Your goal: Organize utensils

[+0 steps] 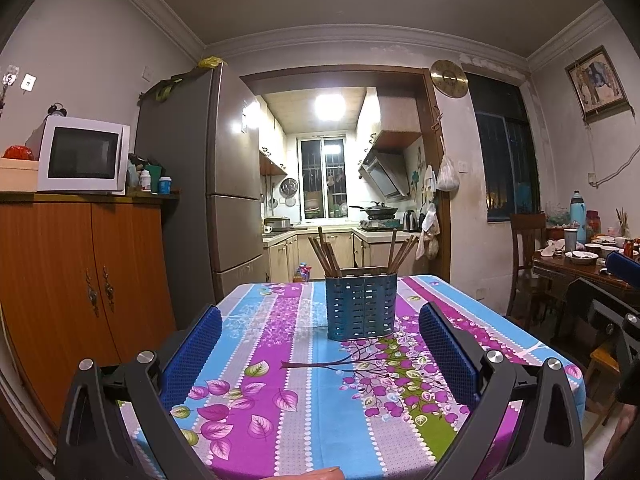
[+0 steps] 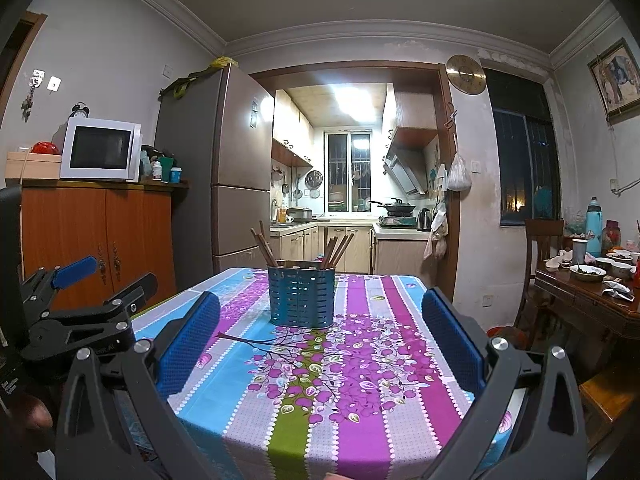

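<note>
A blue slotted utensil holder (image 1: 361, 307) stands upright on the floral tablecloth (image 1: 304, 396), past the table's middle. Several brown chopsticks (image 1: 326, 256) lean in it, in two bunches. It also shows in the right wrist view (image 2: 302, 296) with the chopsticks (image 2: 266, 249). My left gripper (image 1: 320, 332) is open and empty, held over the near part of the table, short of the holder. My right gripper (image 2: 320, 328) is open and empty, also short of the holder. The left gripper shows at the left of the right wrist view (image 2: 80, 320).
A wooden cabinet (image 1: 80, 280) with a microwave (image 1: 82, 154) stands left of the table. A fridge (image 1: 224, 184) is behind it. A dining table with bowls and bottles (image 2: 592, 280) and a chair (image 1: 528, 248) stand at the right. The kitchen doorway is beyond.
</note>
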The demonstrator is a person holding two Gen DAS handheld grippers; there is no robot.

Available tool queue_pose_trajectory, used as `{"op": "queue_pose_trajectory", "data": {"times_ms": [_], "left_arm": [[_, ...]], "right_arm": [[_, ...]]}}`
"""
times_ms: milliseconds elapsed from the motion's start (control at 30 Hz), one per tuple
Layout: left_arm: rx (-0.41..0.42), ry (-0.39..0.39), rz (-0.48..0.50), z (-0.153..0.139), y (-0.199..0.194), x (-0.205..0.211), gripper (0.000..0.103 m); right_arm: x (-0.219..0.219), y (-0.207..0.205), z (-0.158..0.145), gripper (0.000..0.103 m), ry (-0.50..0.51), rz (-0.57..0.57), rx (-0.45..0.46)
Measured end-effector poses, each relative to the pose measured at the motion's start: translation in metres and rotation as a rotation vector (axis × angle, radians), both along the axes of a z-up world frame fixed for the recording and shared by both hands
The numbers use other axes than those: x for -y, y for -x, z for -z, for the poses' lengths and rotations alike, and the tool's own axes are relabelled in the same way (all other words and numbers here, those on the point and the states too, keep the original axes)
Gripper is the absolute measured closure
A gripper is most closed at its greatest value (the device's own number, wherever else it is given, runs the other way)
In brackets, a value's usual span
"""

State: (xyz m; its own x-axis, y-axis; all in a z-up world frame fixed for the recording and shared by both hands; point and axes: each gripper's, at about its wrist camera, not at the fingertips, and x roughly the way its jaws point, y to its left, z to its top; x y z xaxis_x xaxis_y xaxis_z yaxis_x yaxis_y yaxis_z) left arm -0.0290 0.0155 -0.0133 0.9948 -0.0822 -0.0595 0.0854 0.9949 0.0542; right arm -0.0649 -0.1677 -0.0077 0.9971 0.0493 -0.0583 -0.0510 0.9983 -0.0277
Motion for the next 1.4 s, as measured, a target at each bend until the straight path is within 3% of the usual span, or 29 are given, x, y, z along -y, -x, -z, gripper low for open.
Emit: {"op": "queue_pose_trajectory", "data": {"times_ms": [1167, 1333, 1400], "left_arm": [[-0.015, 0.004, 0.012, -0.002, -0.002, -0.002, 0.005], [-0.042, 0.001, 0.011, 0.002, -0.009, 0.001, 0.005], [-0.094, -0.003, 0.0, 0.007, -0.019, 0.001, 0.005]], "right_arm": [[0.001, -0.002, -0.003, 0.005, -0.004, -0.006, -0.009], [0.0, -0.005, -0.003, 0.005, -0.001, -0.008, -0.017], [-0.001, -0.007, -0.002, 0.005, 0.002, -0.011, -0.02]]}}
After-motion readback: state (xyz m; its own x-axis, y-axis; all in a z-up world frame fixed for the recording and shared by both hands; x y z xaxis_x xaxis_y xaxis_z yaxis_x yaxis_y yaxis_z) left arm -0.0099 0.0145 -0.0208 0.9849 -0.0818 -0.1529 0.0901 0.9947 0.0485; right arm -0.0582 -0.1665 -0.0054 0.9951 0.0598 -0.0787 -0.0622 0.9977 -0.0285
